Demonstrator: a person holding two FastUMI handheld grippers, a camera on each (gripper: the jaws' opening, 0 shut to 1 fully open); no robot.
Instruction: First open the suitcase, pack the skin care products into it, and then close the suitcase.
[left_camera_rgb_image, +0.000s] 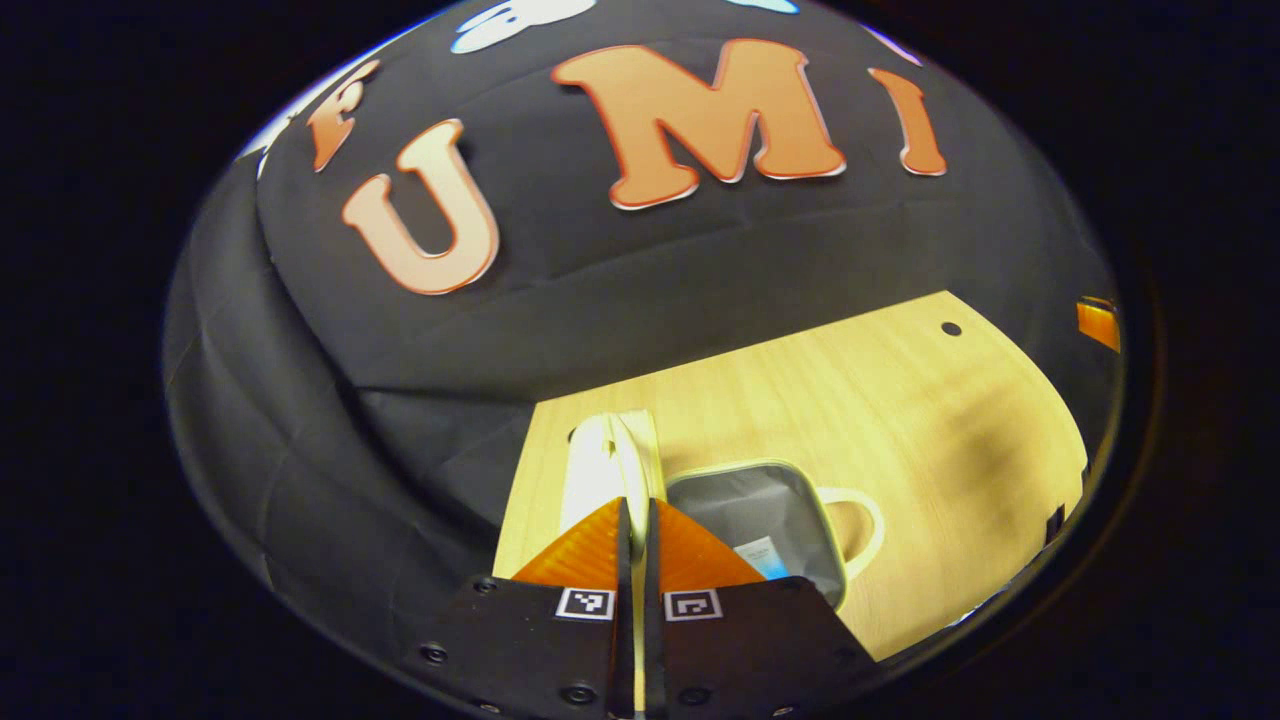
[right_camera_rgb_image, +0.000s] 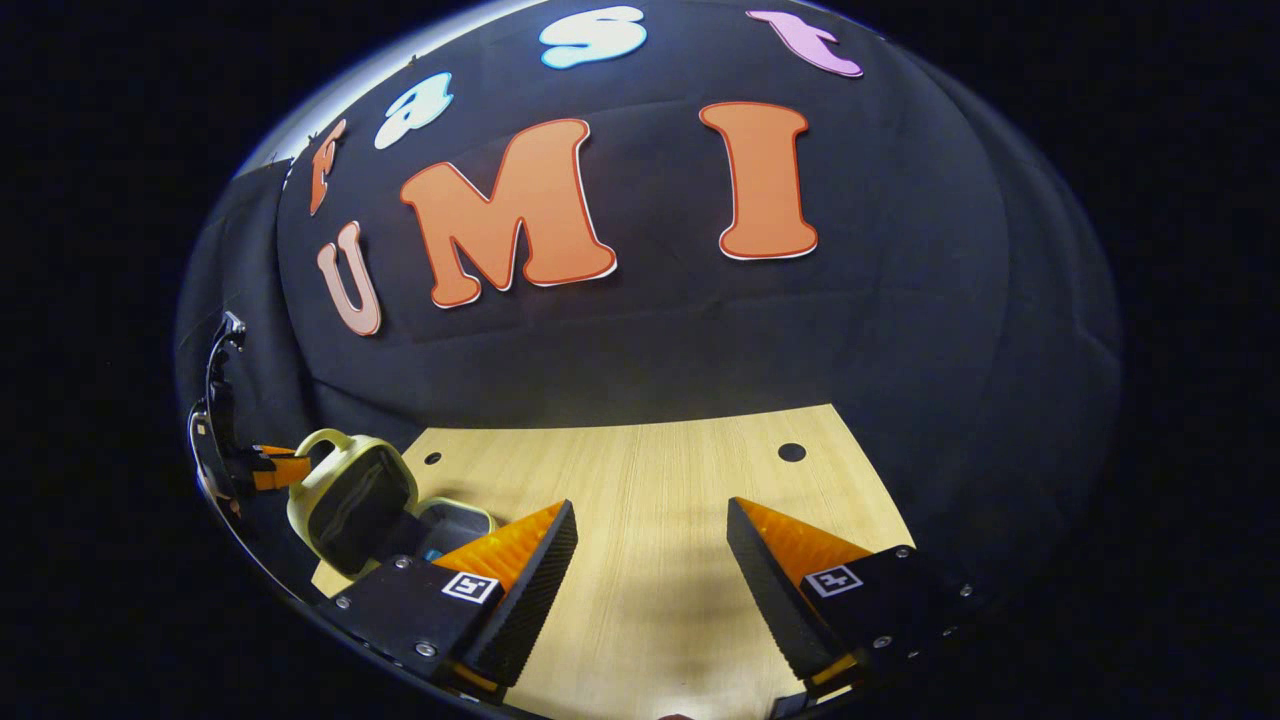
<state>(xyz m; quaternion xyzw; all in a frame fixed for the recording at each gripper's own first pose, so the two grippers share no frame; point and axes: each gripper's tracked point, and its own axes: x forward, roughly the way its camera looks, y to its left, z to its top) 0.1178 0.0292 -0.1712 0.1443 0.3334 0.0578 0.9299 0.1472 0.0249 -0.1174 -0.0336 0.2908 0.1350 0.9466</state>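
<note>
The small cream suitcase lies open on the wooden table. In the left gripper view its lid (left_camera_rgb_image: 607, 465) stands on edge, and my left gripper (left_camera_rgb_image: 636, 508) is shut on the lid's rim. Beside it the grey-lined base (left_camera_rgb_image: 760, 505) holds a white and blue skin care product (left_camera_rgb_image: 764, 556), partly hidden behind my finger. A cream handle (left_camera_rgb_image: 862, 520) sticks out of the base. In the right gripper view the suitcase (right_camera_rgb_image: 350, 495) is at the far left, lid raised, with the left gripper (right_camera_rgb_image: 272, 466) at its top. My right gripper (right_camera_rgb_image: 650, 520) is open over bare wood.
The wooden table (right_camera_rgb_image: 680, 480) has small round holes (right_camera_rgb_image: 791, 452) near its back edge. The black booth wall (right_camera_rgb_image: 650, 350) rises just behind the table. An orange object (left_camera_rgb_image: 1098, 322) shows at the right edge of the left gripper view.
</note>
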